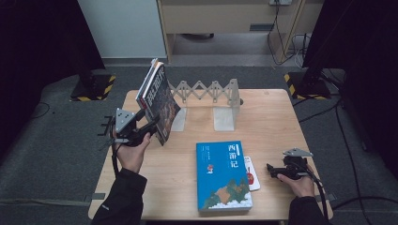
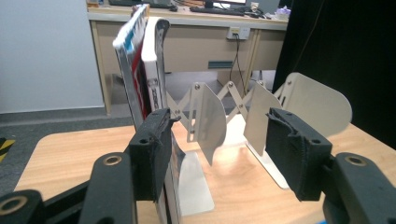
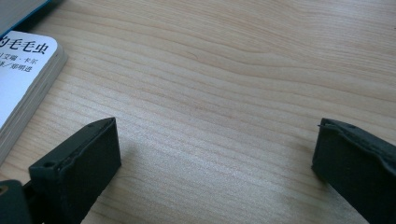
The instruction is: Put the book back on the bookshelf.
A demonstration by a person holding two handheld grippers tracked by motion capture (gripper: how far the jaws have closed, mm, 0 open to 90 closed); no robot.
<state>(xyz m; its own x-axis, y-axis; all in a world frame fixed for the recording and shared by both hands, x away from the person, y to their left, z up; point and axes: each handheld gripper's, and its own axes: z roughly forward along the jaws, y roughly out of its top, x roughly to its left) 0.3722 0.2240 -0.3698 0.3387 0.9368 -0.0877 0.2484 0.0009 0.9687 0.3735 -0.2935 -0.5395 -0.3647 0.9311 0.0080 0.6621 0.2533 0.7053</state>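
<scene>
Standing books in the rack looks about half done. The counter carries a white folding rack along its far side, and two books already lean on edge at the rack's left end, tilted to the left, a dark-covered one in front and a thinner one behind it. The rack's other slots hold nothing.

Left to shelve, by my reading, are the blue book lying flat near the counter's front edge and the white book partly tucked under its right side. The blue cover reads 西游记 in large characters. The white book's corner in the right gripper view shows 毛毛虫 in black with a line of smaller print beneath, too small to read fully. The writing on the dark leaning cover is too blurred to make out.

The left gripper sits just beside the leaning books, its fingers apart; in its own view one finger stands against the dark book's lower edge while the other is well clear, so nothing is gripped. The right gripper rests low on the counter, right of the white book, fingers spread over bare wood and holding nothing.
</scene>
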